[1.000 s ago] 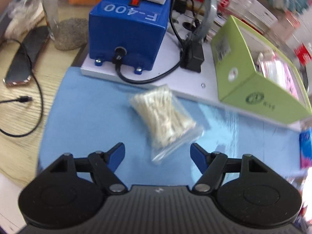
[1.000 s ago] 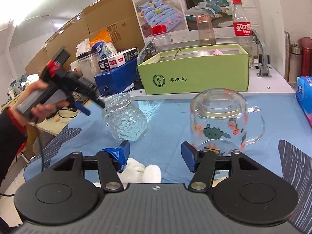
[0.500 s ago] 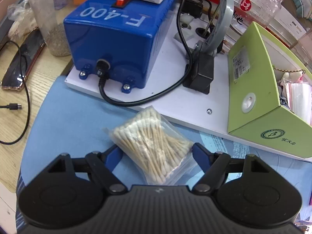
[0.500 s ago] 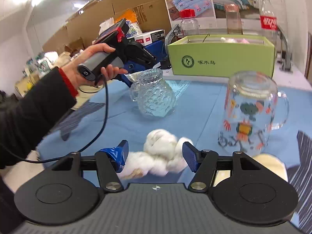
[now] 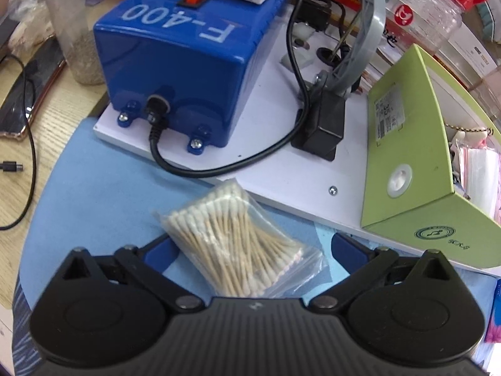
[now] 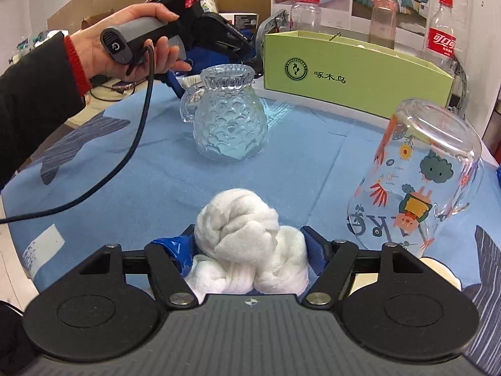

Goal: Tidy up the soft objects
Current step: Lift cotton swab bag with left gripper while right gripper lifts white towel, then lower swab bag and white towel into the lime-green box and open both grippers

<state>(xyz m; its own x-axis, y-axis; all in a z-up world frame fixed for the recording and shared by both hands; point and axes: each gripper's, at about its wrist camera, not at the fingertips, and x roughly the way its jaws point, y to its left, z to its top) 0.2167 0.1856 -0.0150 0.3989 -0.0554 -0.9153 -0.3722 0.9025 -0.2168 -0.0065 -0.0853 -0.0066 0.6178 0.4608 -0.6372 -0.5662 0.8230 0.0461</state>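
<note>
Cotton swabs in a clear zip bag (image 5: pixel 241 241) lie on the blue cloth (image 5: pixel 94 194), near side of the white board (image 5: pixel 281 169) that carries the blue F-400 unit (image 5: pixel 184 59). My left gripper (image 5: pixel 250 247) straddles the bag; its fingers stand wide apart, the left pad at or very near the bag's edge, the right pad clear of it. No grip is made.

White towel bundle (image 6: pixel 247 238) sits on the same cloth between the fingers of my right gripper (image 6: pixel 250 247). Both blue pads press against its sides, so I judge the fingers closed on it, though how firmly cannot be told.

Hazards noted:
- The bag film is slick and loosely filled; a shallow pinch may catch only plastic and let the swabs sag or slide out of the hold.
- The black cable (image 5: pixel 219 169) lies just beyond the bag; a forward push could snag it.
- The inverted printed glass mug (image 6: pixel 419 181) stands close on the right of the towel, the scaled glass jug (image 6: pixel 228 119) farther off. A trailing fold or a wide swing of my right gripper could topple the mug.
</note>
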